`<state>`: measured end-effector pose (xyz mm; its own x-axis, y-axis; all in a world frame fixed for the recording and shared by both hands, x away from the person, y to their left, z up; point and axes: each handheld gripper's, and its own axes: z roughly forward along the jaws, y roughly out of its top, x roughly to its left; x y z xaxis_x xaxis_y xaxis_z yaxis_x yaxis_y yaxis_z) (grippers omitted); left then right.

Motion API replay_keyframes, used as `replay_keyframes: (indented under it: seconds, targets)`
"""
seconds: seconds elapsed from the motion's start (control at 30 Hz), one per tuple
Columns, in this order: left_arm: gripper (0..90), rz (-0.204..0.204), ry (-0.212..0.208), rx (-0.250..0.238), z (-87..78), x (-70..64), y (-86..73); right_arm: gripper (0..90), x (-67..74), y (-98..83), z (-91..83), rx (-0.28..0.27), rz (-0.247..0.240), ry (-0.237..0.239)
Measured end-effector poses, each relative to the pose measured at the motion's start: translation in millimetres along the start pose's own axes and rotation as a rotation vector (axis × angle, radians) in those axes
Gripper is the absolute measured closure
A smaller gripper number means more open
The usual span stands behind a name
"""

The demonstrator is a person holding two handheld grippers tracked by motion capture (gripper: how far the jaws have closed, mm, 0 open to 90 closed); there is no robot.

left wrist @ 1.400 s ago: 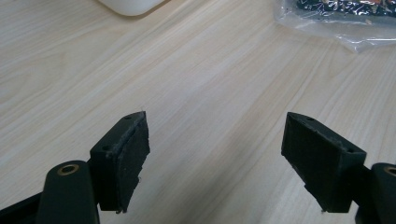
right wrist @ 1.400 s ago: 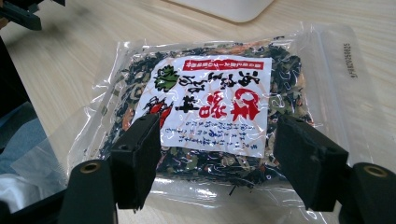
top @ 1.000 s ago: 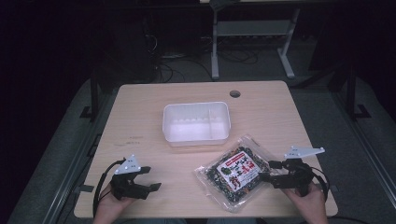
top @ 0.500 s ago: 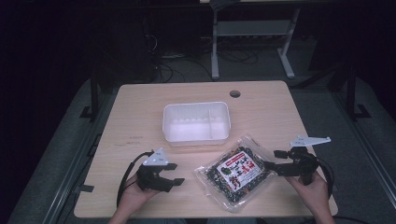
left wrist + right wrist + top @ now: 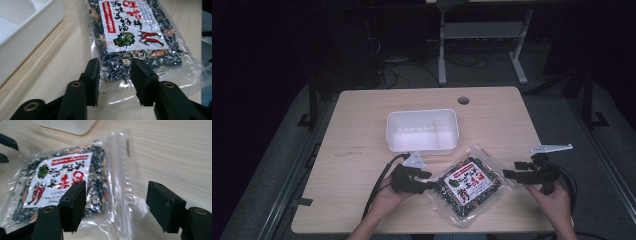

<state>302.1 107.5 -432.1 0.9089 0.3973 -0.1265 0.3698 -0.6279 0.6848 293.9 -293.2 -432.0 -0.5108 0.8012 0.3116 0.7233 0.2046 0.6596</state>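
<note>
Both tongs agape: left tongs (image 5: 113,82) & right tongs (image 5: 116,206) straddling seaweed packet (image 5: 467,186) ends.

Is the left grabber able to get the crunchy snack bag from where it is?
Probably yes. The left gripper has its jaws open on either side of the snack bag's near edge, with nothing between them. The white tub sits off to the side, out of the way.
</note>
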Motion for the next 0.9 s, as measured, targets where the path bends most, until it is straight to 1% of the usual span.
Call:
replay_keyframes:
  seconds: [0.03, 0.07, 0.1, 0.17, 0.2, 0.23, 0.27, 0.3, 0.37, 0.5, 0.53, 0.63, 0.73, 0.83, 0.9]
  targets:
    - [64.6, 0.002, -0.007, 0.015, 3.9, -0.3, 1.8, 32.2, -4.2, -2.3, 0.2, 0.013, 0.017, -0.014]
    - [65.7, 0.005, -0.011, 0.022, 6.5, -0.7, 2.8, 32.3, -6.0, -3.5, 0.3, 0.02, 0.024, -0.024]
    - [65.7, 0.007, -0.013, 0.026, 9.8, -1.5, 4.1, 32.3, -6.0, -3.5, 0.3, 0.02, 0.024, -0.024]
    - [67.3, 0.016, -0.018, 0.038, 15.2, -2.4, 5.9, 33.4, -11.4, -7.3, -0.2, 0.029, 0.046, -0.034]
    - [67.8, 0.019, -0.017, 0.045, 17.8, -2.6, 6.2, 33.9, -13.7, -9.2, -0.9, 0.03, 0.059, -0.035]
    - [67.9, 0.02, -0.015, 0.058, 20.2, -2.6, 6.3, 34.6, -18.3, -12.7, -2.3, 0.032, 0.082, -0.034]
    - [67.9, 0.021, -0.014, 0.081, 24.1, -2.1, 5.7, 35.5, -20.2, -14.6, -3.4, 0.027, 0.094, -0.032]
    - [67.9, 0.021, -0.014, 0.081, 24.1, -2.1, 5.7, 36.3, -21.5, -16.2, -4.5, 0.025, 0.106, -0.026]
    - [67.9, 0.02, -0.013, 0.092, 27.0, -2.4, 4.6, 36.8, -22.6, -17.6, -5.3, 0.021, 0.114, -0.02]
    - [68.8, 0.023, -0.011, 0.09, 27.7, -3.1, 4.4, 40.0, -24.2, -21.8, -5.2, 0.031, 0.132, -0.007]
    - [68.7, 0.024, -0.011, 0.091, 27.7, -3.2, 4.4, 42.4, -24.0, -23.3, -4.0, 0.04, 0.14, 0.006]
    - [68.6, 0.019, -0.009, 0.094, 28.0, -4.1, 4.7, 45.3, -23.6, -24.3, -2.9, 0.05, 0.144, 0.011]
    - [68.5, 0.036, 0.003, 0.102, 28.3, -6.3, 5.2, 49.1, -24.2, -25.9, -1.0, 0.062, 0.153, 0.03]
    - [68.5, 0.041, 0.006, 0.105, 28.3, -6.9, 5.3, 52.6, -23.8, -27.6, 1.2, 0.077, 0.156, 0.042]
    - [68.6, 0.037, 0.002, 0.101, 28.4, -6.3, 5.1, 57.4, -23.5, -28.0, 2.2, 0.085, 0.157, 0.049]
